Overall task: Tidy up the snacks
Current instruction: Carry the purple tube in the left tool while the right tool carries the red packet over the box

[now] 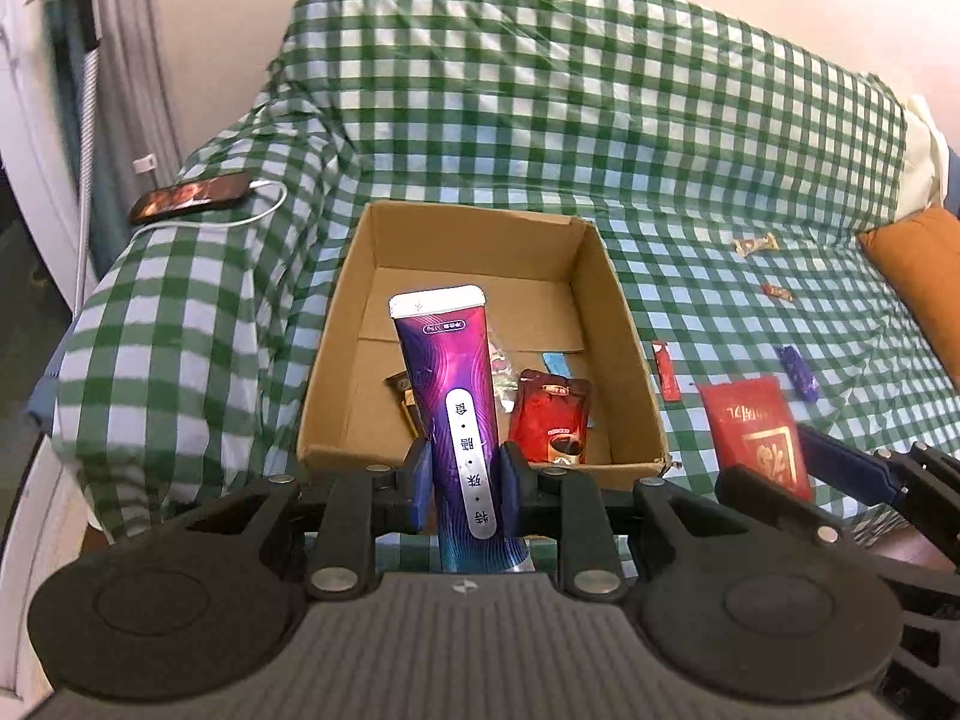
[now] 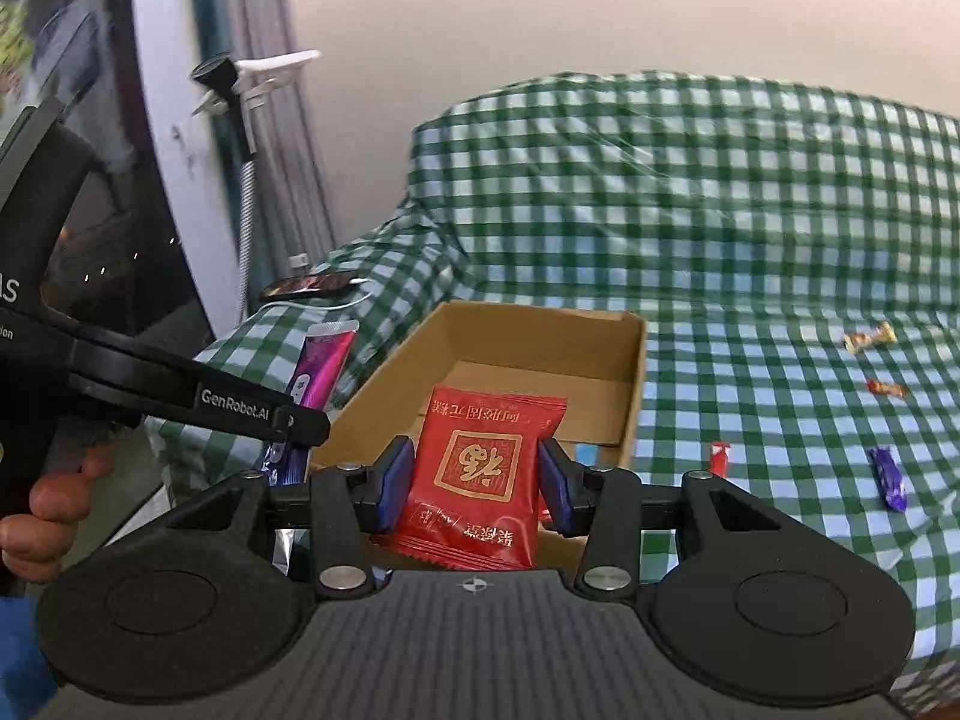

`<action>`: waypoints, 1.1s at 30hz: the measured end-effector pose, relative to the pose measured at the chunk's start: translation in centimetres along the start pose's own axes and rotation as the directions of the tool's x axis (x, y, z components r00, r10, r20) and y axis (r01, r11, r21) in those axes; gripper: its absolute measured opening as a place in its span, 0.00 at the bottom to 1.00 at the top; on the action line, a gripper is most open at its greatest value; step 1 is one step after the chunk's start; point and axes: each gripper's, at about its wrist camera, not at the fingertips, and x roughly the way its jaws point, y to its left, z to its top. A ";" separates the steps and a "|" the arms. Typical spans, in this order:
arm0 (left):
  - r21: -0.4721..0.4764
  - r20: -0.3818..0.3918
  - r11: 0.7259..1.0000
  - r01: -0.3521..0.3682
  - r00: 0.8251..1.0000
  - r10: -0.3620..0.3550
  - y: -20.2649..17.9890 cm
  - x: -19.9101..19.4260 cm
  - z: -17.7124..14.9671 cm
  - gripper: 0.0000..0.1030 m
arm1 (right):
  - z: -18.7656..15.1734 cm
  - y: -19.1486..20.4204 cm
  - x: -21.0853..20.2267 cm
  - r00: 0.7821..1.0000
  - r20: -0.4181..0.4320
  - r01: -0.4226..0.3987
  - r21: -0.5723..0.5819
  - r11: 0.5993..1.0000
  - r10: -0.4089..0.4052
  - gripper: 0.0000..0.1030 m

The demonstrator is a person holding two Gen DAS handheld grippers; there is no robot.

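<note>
left gripper (image 1: 462,474) pinched a tall purple foil snack pouch (image 1: 447,384), right gripper (image 2: 474,477) squeezed a flat red snack packet (image 2: 486,474), both aimed at the open brown cardboard box (image 1: 624,324), probably for dropping in.

A green-checked sofa (image 1: 540,120) bears a cardboard box (image 1: 624,324), scattered candies (image 1: 795,369) and a phone (image 1: 192,195).

A green-and-white checked cloth (image 1: 540,120) drapes over the sofa, back and seat alike. On its left armrest lies a dark phone (image 1: 191,197), screen up, with a white cable (image 1: 264,210) plugged into it and trailing off the edge. An orange cushion (image 1: 918,276) sits at the far right end.
</note>
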 end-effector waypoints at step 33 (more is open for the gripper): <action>-0.070 -0.004 0.996 0.047 0.999 -0.047 2.1 -0.2 -1.4 0.25 | -0.3 3.4 0.9 0.999 -0.038 0.025 -0.073 0.997 -0.028 0.47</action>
